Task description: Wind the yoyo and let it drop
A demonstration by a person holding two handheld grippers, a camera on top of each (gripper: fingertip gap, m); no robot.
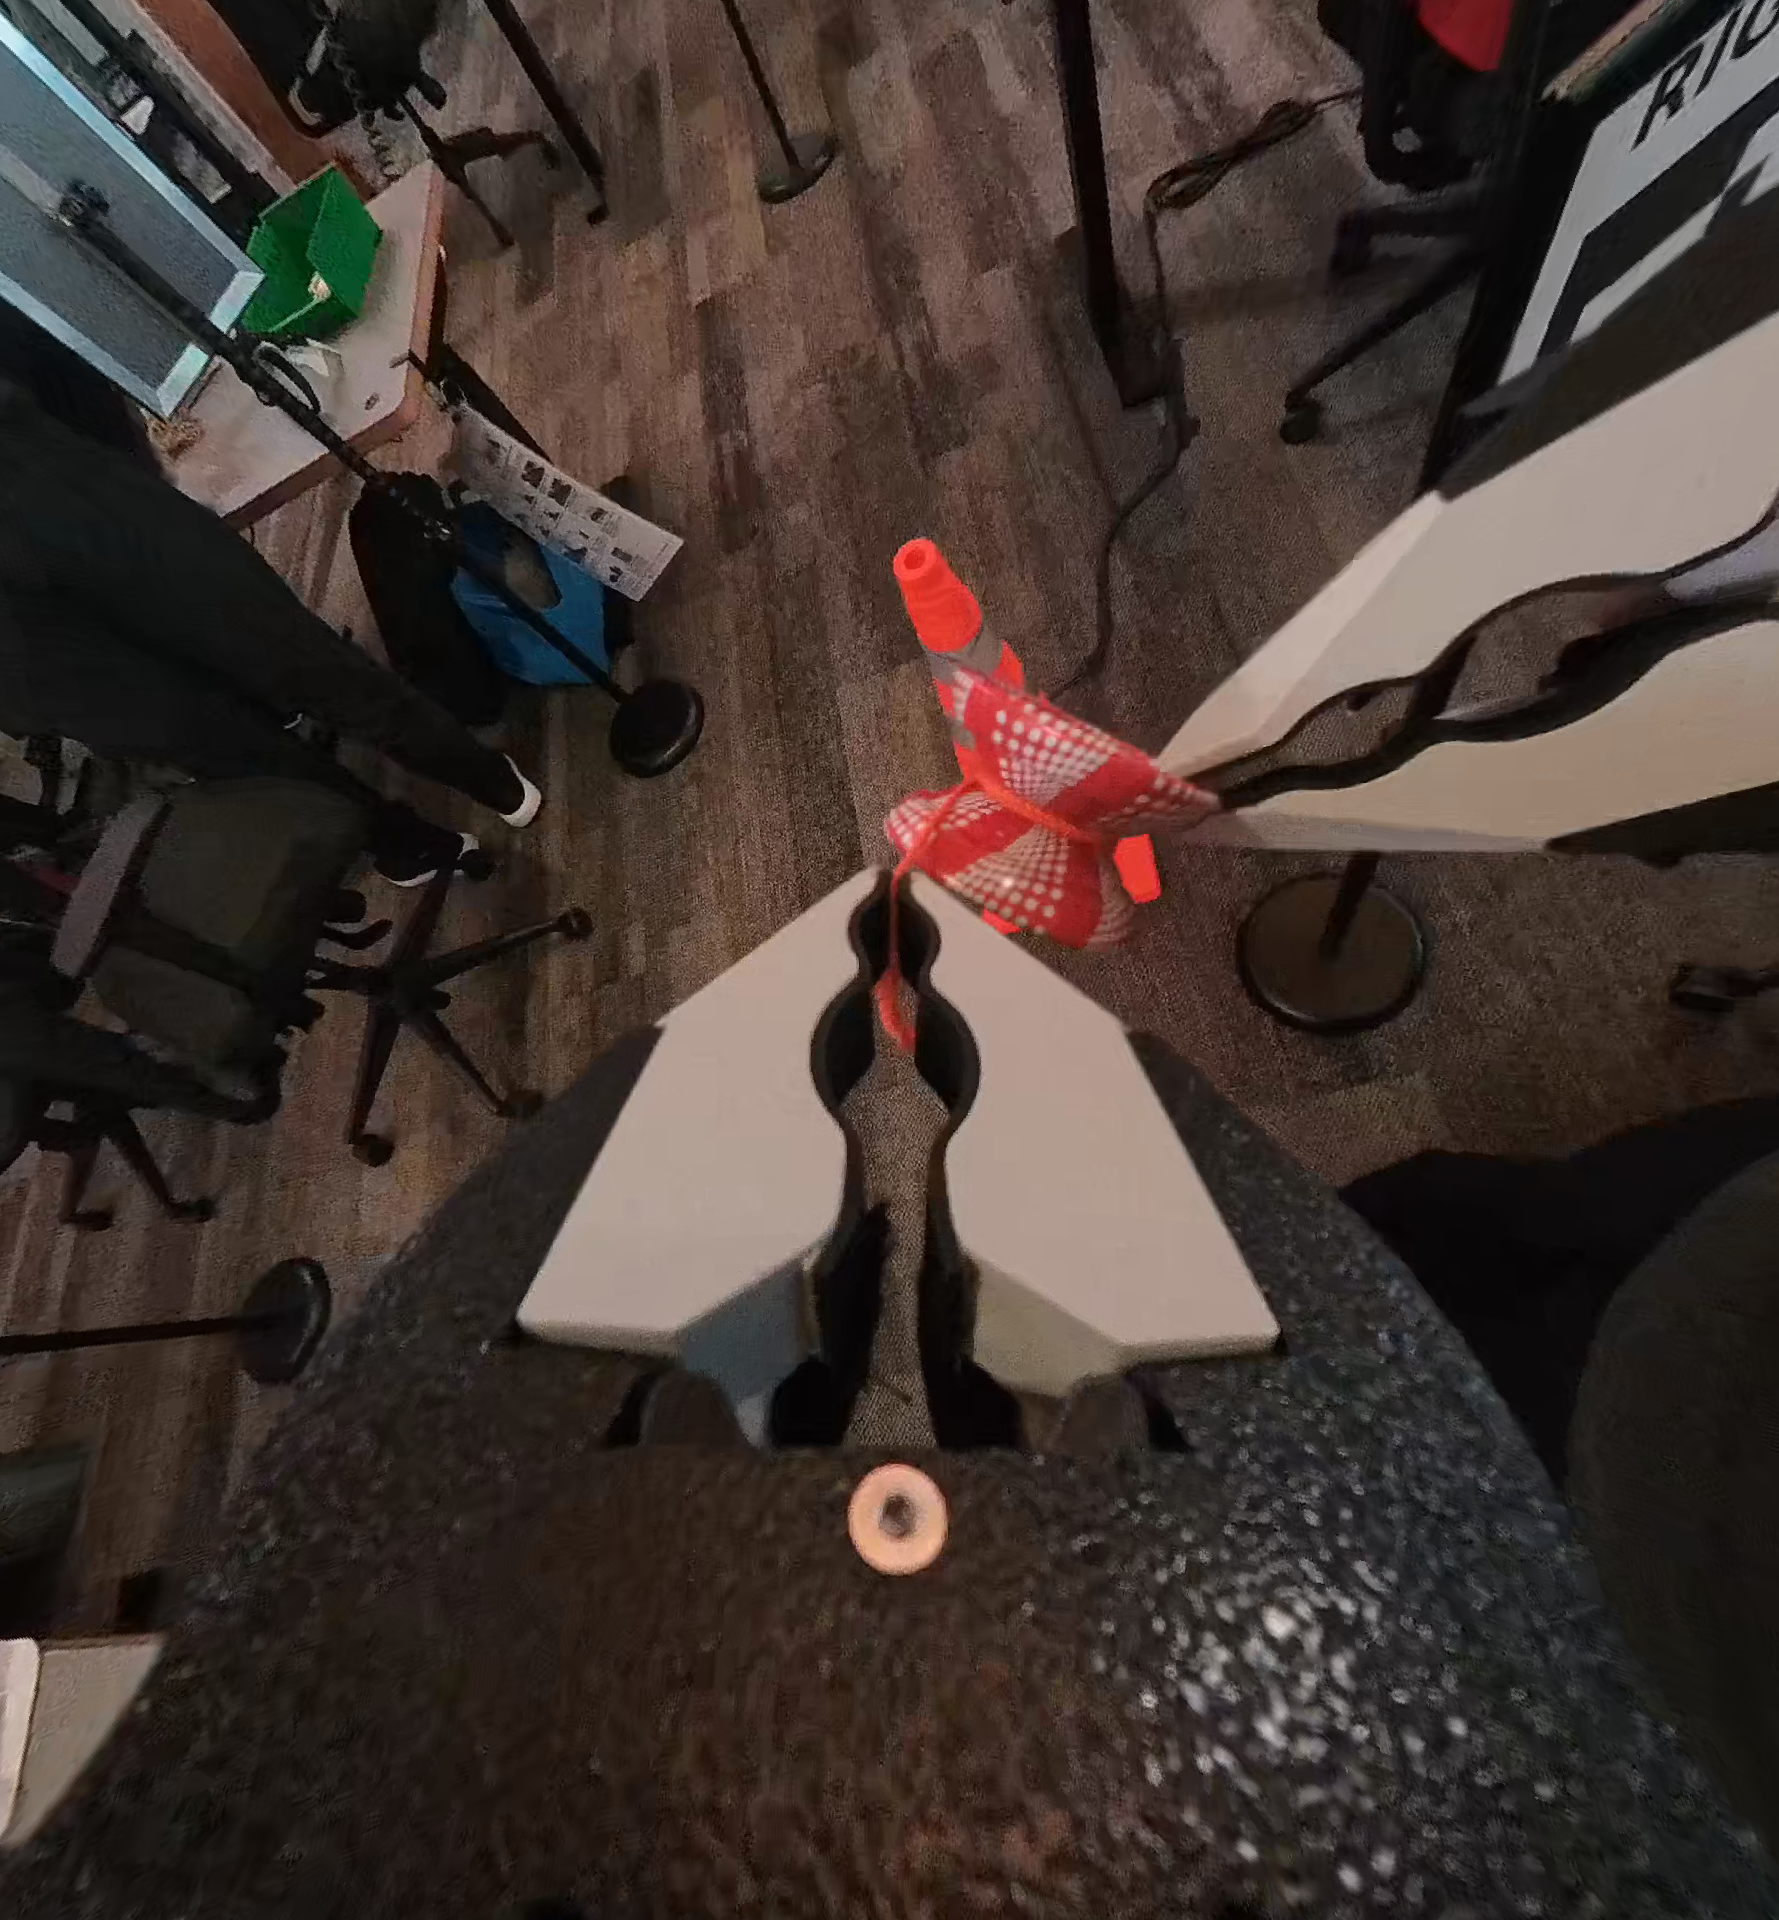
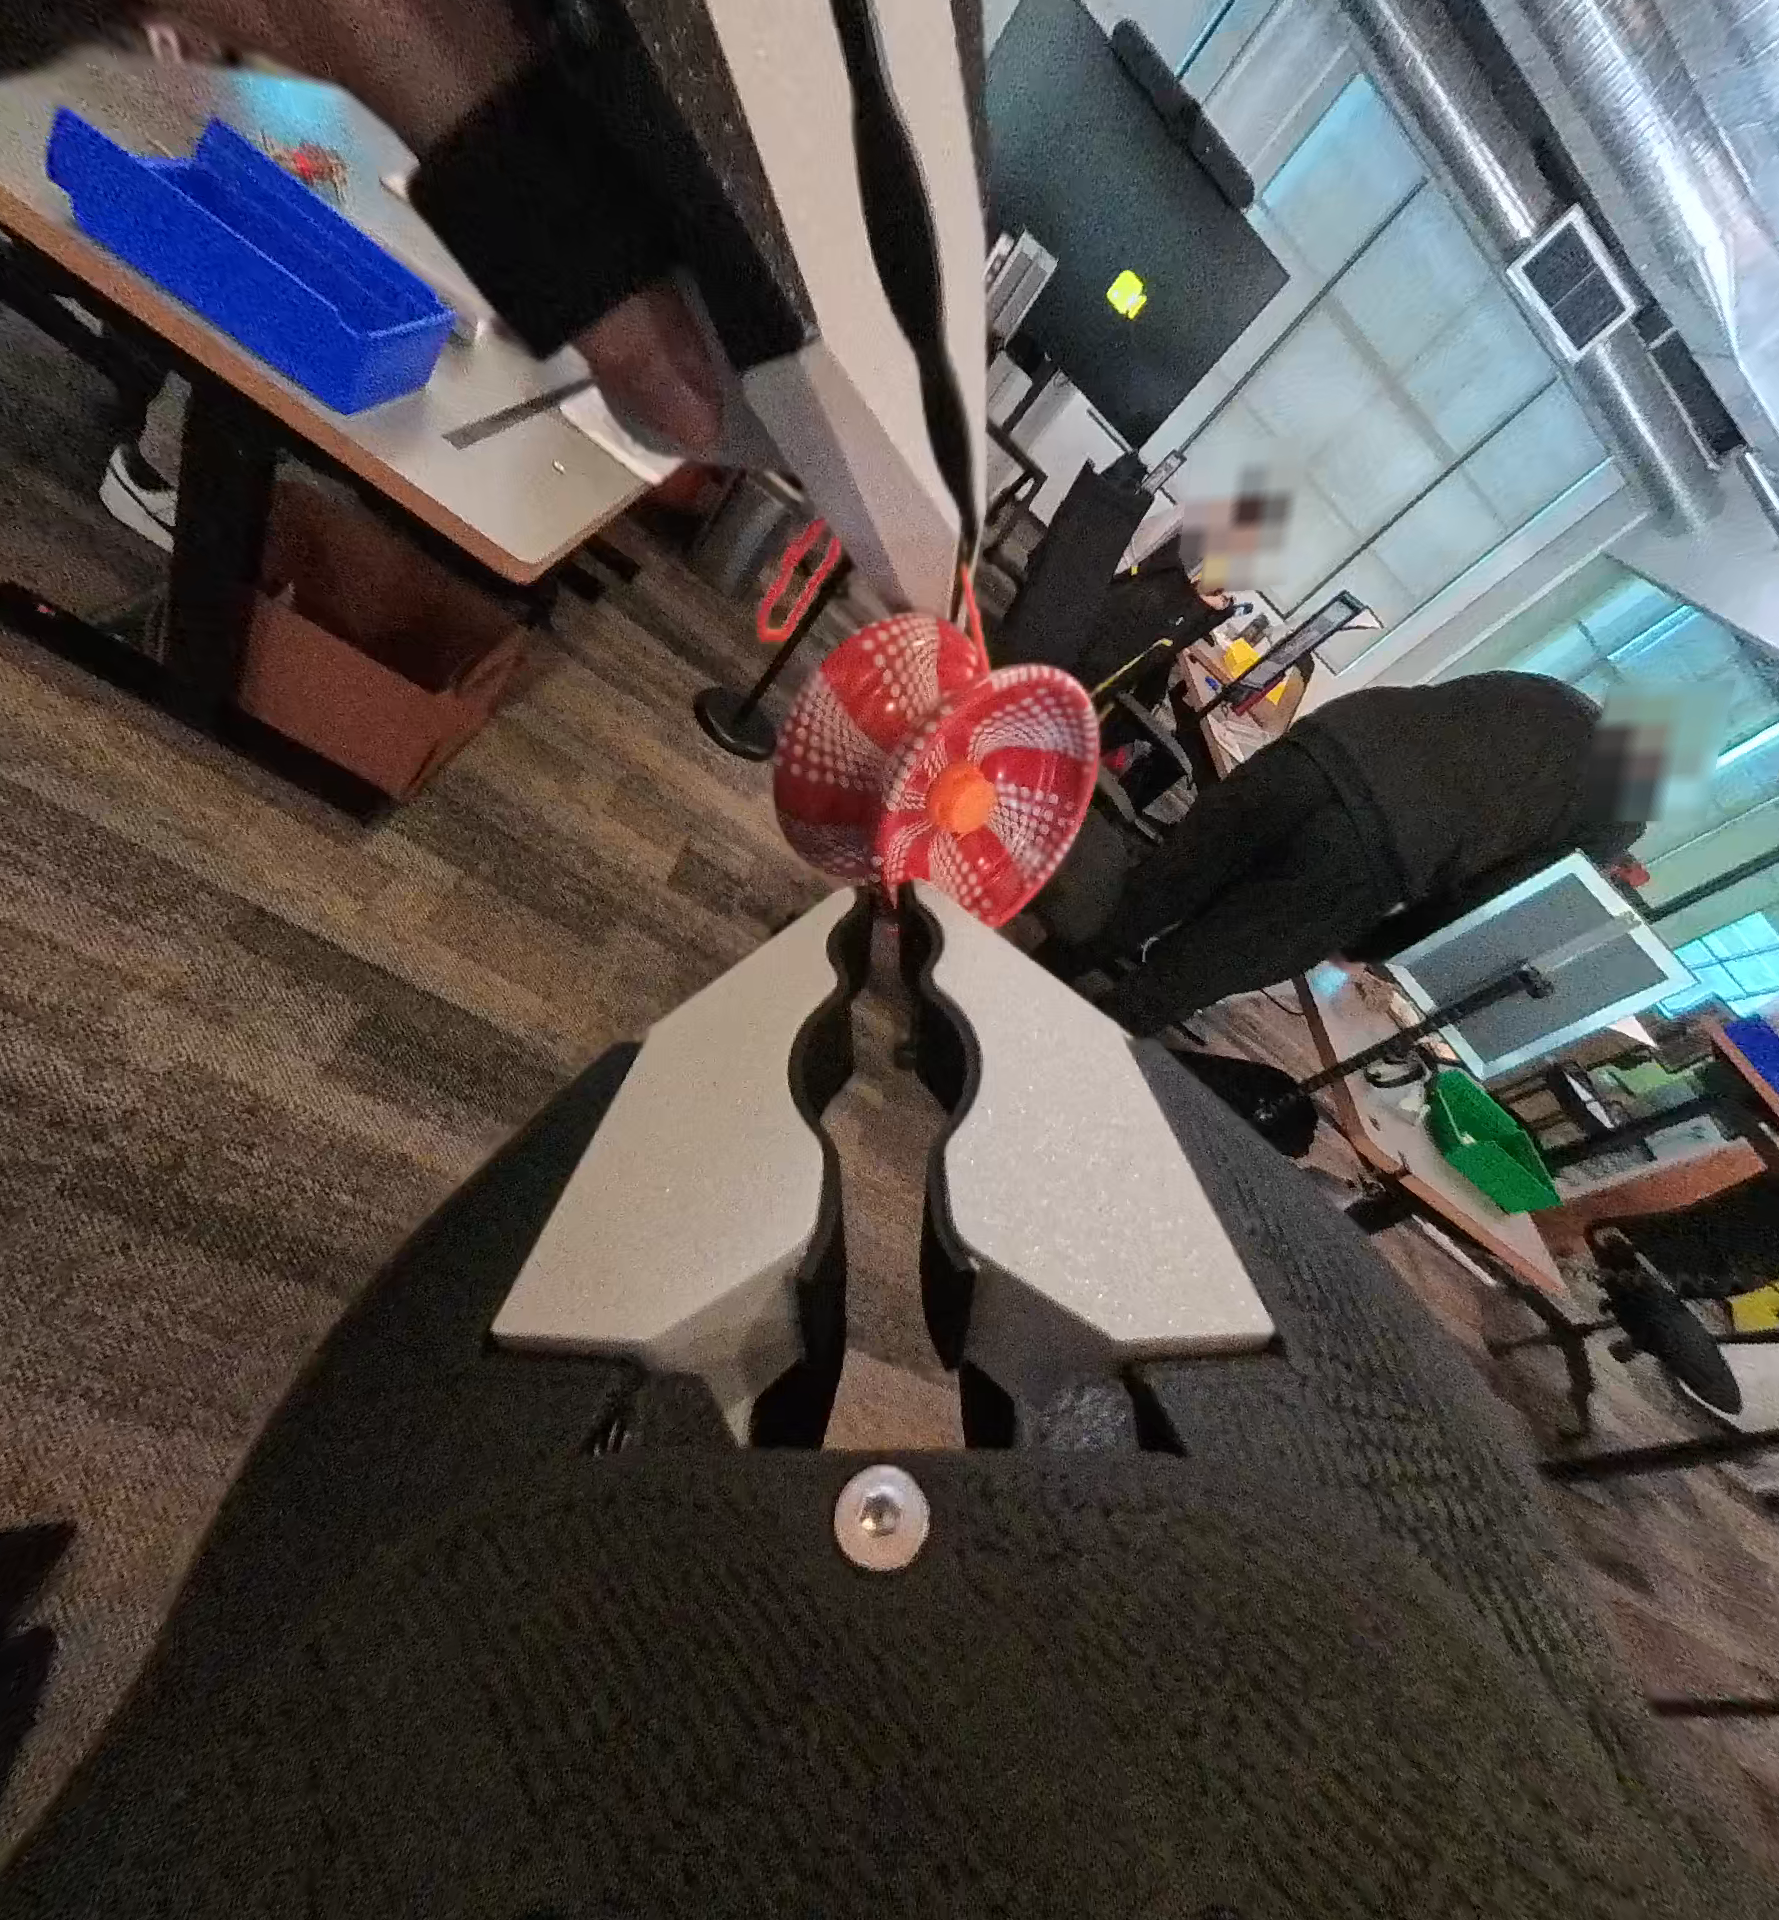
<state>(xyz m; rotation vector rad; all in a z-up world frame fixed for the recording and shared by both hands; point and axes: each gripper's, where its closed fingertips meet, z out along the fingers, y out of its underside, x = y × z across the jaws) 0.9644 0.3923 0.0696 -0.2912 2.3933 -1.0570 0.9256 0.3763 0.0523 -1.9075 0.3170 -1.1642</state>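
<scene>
Red plastic yoyo with white dots (image 2: 932,781) hangs in the air, pinched at its rim by the right gripper (image 2: 890,914). The left gripper (image 1: 895,883) is closed on the thin red string (image 1: 895,977). The yoyo seems light, stiff and slippery; the rim is probably the best hold.

We're in an office-type room with patchy grey-brown carpet (image 1: 760,343). Far left there's a table (image 2: 511,488) holding a blue bin (image 2: 241,260); to the right, big daylit windows (image 2: 1467,343), a dark wall screen (image 2: 1124,260), and silver ceiling ducts (image 2: 1591,187).
</scene>
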